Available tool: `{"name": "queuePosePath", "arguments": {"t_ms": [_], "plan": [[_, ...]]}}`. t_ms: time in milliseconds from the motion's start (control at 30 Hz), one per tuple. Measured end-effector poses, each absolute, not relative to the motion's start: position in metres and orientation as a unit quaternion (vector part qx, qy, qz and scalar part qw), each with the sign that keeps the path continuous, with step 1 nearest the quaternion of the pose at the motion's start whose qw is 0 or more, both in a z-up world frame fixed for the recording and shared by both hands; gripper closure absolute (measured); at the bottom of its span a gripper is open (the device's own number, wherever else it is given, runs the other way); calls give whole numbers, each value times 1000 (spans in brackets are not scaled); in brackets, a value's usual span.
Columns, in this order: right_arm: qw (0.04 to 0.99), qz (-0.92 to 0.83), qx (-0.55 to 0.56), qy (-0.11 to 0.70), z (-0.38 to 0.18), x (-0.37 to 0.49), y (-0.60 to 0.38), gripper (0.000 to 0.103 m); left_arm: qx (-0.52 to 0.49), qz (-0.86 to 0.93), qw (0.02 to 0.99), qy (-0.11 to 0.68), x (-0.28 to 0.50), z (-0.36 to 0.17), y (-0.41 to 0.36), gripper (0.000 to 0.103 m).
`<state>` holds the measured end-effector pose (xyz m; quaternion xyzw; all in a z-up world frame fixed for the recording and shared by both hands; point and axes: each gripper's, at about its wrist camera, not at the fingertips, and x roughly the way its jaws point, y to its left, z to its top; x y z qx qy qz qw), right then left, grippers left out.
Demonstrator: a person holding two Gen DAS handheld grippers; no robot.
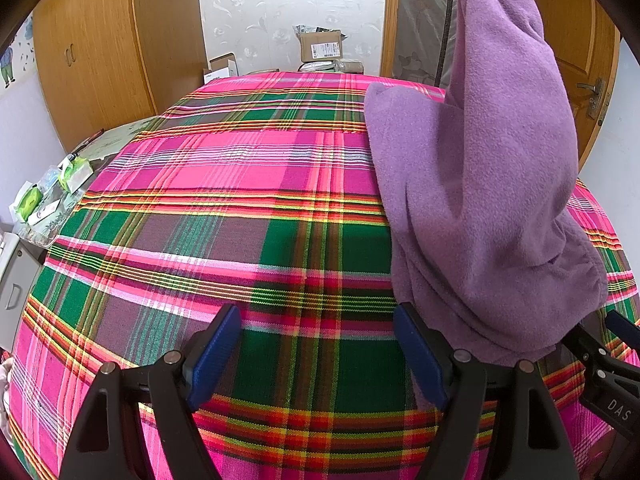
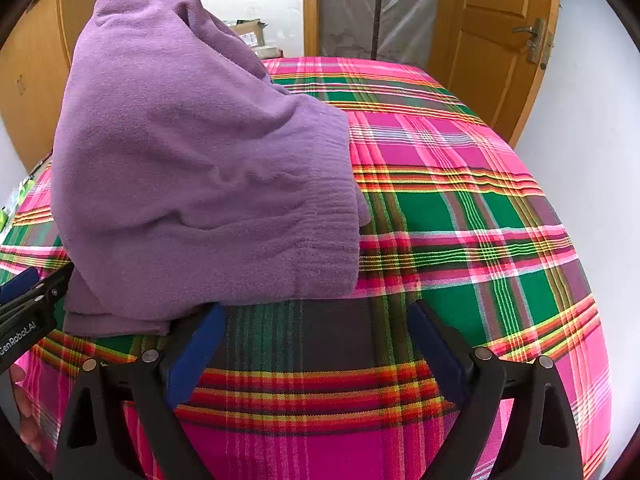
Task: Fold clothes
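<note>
Purple fleece (image 1: pixel 480 200) heaped between both grippers on plaid bedspread (image 1: pixel 240 200); left gripper (image 1: pixel 316 356) and right gripper (image 2: pixel 316 356) gape wide, empty; bedspread bare toward far edge.

A bed is carrying everything here, and a plaid cover (image 1: pixel 248 208) in pink, green, red and yellow stripes is lying flat and smooth over its whole top. A purple fleece garment (image 1: pixel 480 208) is resting directly on the cover toward the near edge, its lower folded layers (image 2: pixel 116 320) lying flat on the cloth while the rest is rising in a tall bunched heap. The cover around the garment (image 2: pixel 460 208) is lying bare.
</note>
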<state>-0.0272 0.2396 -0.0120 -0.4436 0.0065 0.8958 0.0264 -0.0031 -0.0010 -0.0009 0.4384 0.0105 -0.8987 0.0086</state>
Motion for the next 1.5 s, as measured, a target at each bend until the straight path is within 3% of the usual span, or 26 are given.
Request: {"name": "queuePosePath", "arguments": {"t_ms": [1233, 1333, 1433, 1500], "plan": [[22, 894, -447, 7, -12, -30, 240, 4, 438, -899, 5, 10, -2, 0, -1, 24], [16, 894, -447, 5, -12, -30, 241, 4, 434, -901, -12, 5, 1, 1, -1, 30], [4, 895, -446, 3, -12, -29, 243, 4, 424, -905, -44, -7, 7, 5, 4, 44], [-8, 897, -442, 7, -11, -27, 247, 7, 407, -911, -62, -33, 15, 10, 11, 46]]}}
